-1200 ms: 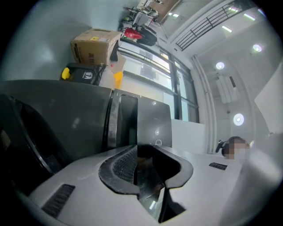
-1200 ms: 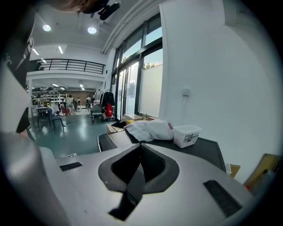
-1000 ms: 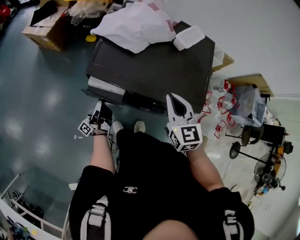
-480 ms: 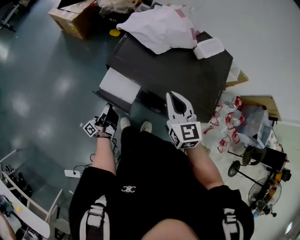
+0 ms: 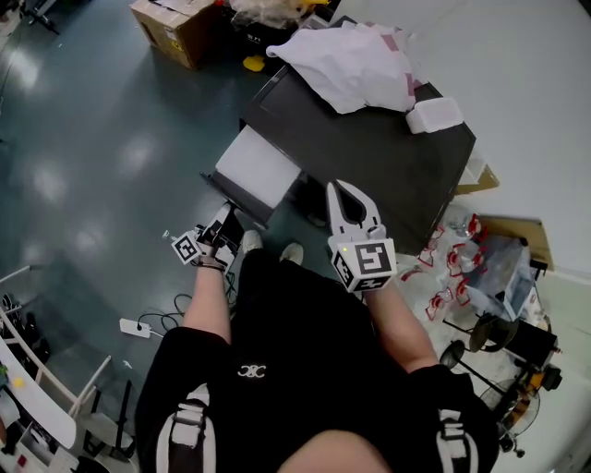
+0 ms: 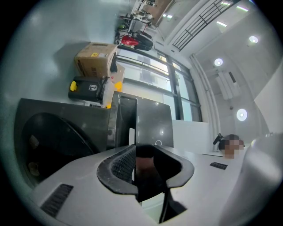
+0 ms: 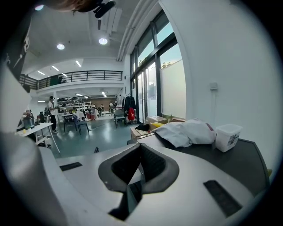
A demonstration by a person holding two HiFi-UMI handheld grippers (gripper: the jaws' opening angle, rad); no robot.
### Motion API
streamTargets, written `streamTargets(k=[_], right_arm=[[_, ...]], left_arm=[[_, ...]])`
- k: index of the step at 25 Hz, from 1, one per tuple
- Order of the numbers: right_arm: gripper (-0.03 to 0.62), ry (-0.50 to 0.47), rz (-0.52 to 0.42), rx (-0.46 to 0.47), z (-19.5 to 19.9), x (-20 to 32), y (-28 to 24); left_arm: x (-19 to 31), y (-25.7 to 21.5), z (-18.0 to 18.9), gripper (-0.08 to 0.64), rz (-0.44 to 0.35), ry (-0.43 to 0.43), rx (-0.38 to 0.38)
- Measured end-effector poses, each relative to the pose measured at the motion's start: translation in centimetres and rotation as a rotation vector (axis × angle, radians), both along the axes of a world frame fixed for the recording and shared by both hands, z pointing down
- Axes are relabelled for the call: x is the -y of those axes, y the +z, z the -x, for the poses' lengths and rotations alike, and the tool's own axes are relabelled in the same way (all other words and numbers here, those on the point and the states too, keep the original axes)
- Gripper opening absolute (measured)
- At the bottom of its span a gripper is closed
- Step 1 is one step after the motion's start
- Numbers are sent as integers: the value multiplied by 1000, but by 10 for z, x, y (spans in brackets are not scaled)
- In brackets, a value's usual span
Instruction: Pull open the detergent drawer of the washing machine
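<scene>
The dark washing machine [image 5: 388, 157] stands in front of me in the head view. Its detergent drawer [image 5: 259, 171] sticks far out of the front at the left, white top showing. My left gripper [image 5: 224, 222] is at the drawer's outer end, low and to the left. In the left gripper view the jaws [image 6: 143, 152] are shut on the drawer's dark front panel [image 6: 150, 123], with the round door [image 6: 53, 141] to the left. My right gripper [image 5: 349, 189] hovers over the machine's front edge, shut and holding nothing; its tips [image 7: 140, 152] meet.
White bags [image 5: 355, 65] and a white tub [image 5: 436, 115] lie on the machine's top. A cardboard box [image 5: 180, 23] stands behind it. Red-and-white clutter [image 5: 452, 268] and fan stands [image 5: 489, 337] are at the right. A power strip [image 5: 137, 327] lies on the floor at the left.
The drawer has slid much further out of the machine, and my left gripper has moved back with it. The right gripper has kept its place in the view.
</scene>
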State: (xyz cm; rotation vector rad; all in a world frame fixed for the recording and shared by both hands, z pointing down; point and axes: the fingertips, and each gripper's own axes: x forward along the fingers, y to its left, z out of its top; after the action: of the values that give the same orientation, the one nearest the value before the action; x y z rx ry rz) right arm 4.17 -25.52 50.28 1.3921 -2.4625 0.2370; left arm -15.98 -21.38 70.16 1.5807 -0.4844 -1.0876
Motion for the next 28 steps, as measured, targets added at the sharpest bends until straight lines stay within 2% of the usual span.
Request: streamTargets(k=[15,28], right_arm=[[-2,-84,14,-19,19,8,6],[-2,-173,26,-22,57,3,14]], left_arm=[[-14,2,9,117,22,-30,16],[-67,6,39,118,15,-66,8]])
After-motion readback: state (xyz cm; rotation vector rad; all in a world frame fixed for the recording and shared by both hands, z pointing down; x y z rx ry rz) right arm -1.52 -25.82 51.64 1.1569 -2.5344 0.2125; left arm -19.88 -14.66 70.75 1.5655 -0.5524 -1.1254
